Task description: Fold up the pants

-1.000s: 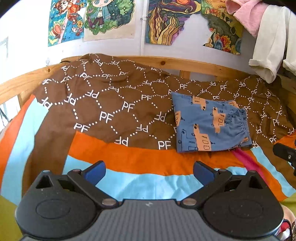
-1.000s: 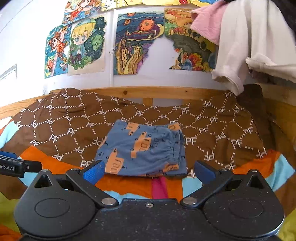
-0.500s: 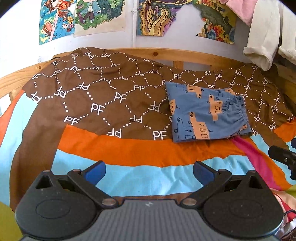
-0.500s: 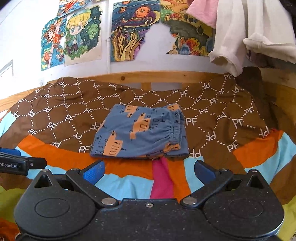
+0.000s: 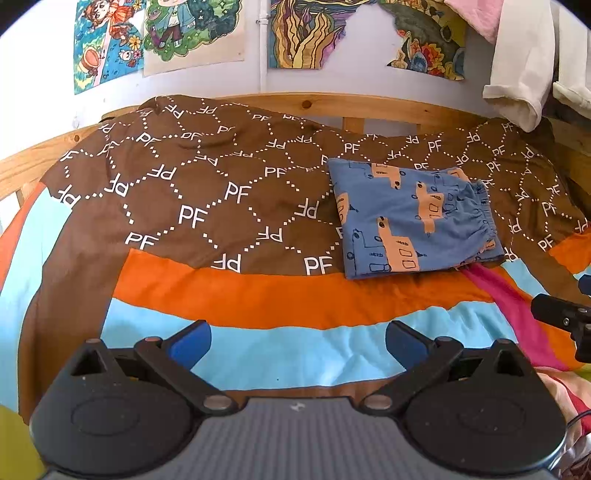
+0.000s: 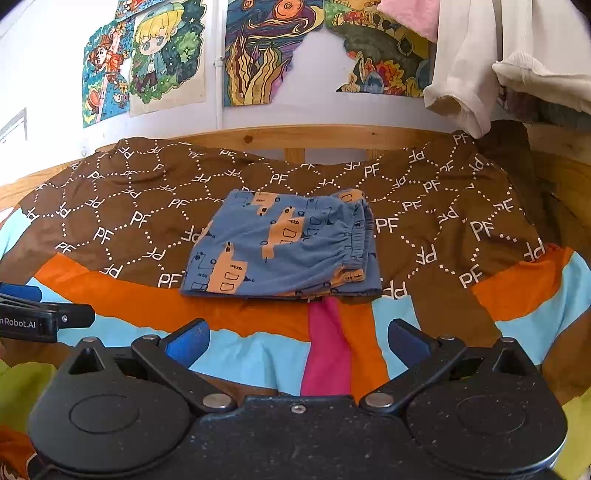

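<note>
In the left wrist view, the left claw point(image 5: 297, 341) hangs released above the light blue band of the bed cover point(image 5: 207, 206), its blue-padded fingers point(image 5: 190, 343) spread wide with nothing between them. The pants point(image 5: 413, 218), blue with orange vehicle prints, lie folded into a compact rectangle on the brown PF-patterned part of the cover, ahead and to the right of the claw and well apart from it. Their gathered elastic waistband faces right. A pink stripe point(image 5: 506, 295) in the cover runs out from under their near right corner. A wooden bed rail point(image 5: 369, 107) runs behind the cover, under drawings point(image 5: 192, 33) stuck on the wall.

In the right wrist view, the right claw point(image 6: 297, 341) is likewise released and holds nothing, over the orange and light blue bands. The folded pants point(image 6: 280, 247) sit straight ahead, near the middle of the bed, waistband to the right, layers stacked at that edge. The left claw's tip point(image 6: 44, 317) juts in at the left edge. Pale garments point(image 6: 480, 62) hang at the upper right.
</note>
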Motion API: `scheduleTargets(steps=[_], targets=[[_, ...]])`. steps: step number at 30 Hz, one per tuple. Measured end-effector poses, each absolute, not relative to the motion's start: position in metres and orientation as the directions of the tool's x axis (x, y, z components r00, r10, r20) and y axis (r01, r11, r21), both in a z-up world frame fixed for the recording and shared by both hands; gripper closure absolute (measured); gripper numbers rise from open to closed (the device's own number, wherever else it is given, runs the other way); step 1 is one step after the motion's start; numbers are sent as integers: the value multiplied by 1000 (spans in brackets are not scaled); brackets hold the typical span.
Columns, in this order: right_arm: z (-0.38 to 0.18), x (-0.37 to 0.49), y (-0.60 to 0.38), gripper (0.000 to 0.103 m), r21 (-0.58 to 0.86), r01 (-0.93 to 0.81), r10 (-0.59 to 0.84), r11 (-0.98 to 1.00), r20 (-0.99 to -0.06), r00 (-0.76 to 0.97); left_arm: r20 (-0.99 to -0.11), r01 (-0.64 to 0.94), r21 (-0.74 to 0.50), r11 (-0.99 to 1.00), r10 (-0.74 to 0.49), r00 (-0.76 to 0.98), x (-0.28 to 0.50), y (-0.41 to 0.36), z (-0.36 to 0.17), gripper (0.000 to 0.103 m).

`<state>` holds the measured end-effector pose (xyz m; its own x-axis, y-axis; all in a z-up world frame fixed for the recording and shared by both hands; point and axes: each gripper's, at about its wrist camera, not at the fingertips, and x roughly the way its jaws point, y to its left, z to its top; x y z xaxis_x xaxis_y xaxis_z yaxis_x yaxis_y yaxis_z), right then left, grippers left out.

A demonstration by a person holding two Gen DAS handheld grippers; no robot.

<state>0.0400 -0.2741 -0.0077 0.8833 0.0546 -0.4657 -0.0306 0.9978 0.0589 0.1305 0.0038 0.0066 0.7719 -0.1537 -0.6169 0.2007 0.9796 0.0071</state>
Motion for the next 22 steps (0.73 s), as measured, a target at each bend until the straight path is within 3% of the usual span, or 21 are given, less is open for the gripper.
scheduleTargets(steps=[22], targets=[[-9, 42, -273, 1, 60, -45, 68, 997, -478, 876, -644, 210, 7, 978, -156, 749, 130, 1, 7, 0]])
